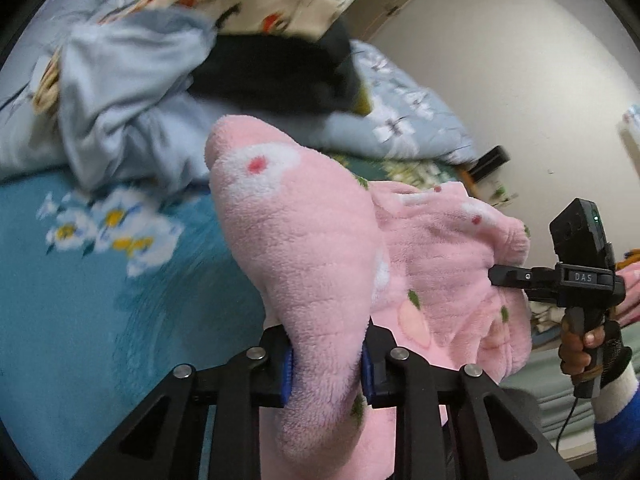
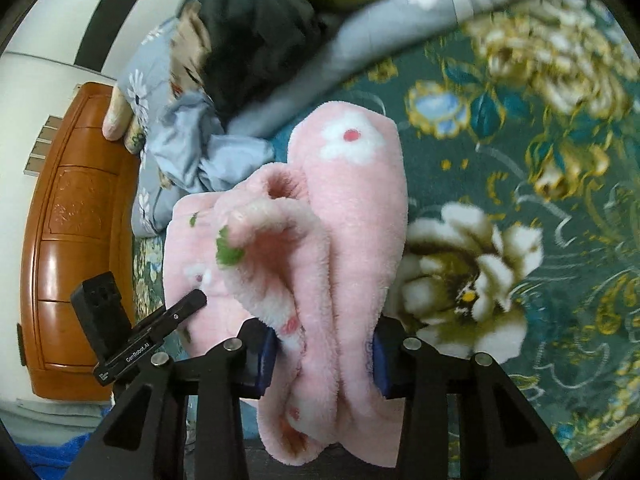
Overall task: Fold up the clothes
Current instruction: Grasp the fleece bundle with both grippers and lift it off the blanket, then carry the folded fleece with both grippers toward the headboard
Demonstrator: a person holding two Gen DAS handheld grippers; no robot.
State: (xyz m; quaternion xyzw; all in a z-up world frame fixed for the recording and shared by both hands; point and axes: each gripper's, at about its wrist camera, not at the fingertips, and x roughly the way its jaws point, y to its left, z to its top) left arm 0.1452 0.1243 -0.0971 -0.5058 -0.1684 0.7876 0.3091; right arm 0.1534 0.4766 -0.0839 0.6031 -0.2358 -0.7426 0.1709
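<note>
Pink fleece garment [image 1: 304,248], printed with white flowers and small green leaves, hangs bunched between the two grippers above the bed. The left gripper [image 1: 327,364] pinches a thick fold of it between its blue pads [image 1: 286,372], and the fleece bulges up past the fingers and spills below them. The right gripper [image 2: 323,364] is clamped on another bunched fold in the same way, with cloth squeezed between its pads [image 2: 267,364] and a rolled cuff standing up just ahead of them. In the left wrist view the right gripper [image 1: 496,274] shows from the side, its tip buried in the far edge of the garment and a hand [image 1: 580,346] wrapped round its handle. In the right wrist view the left gripper's tip [image 2: 196,300] touches the garment's left edge.

Under the garment lies a teal bedspread [image 2: 520,140] with large cream and gold flowers. Behind it sits a pile of clothes [image 1: 168,80]: pale blue cloth, something black, a cream floral piece. A grey-blue quilt [image 1: 400,120] with white blossoms runs along the back. A carved wooden headboard [image 2: 76,220] stands at the left of the right wrist view, against a white wall [image 1: 500,60].
</note>
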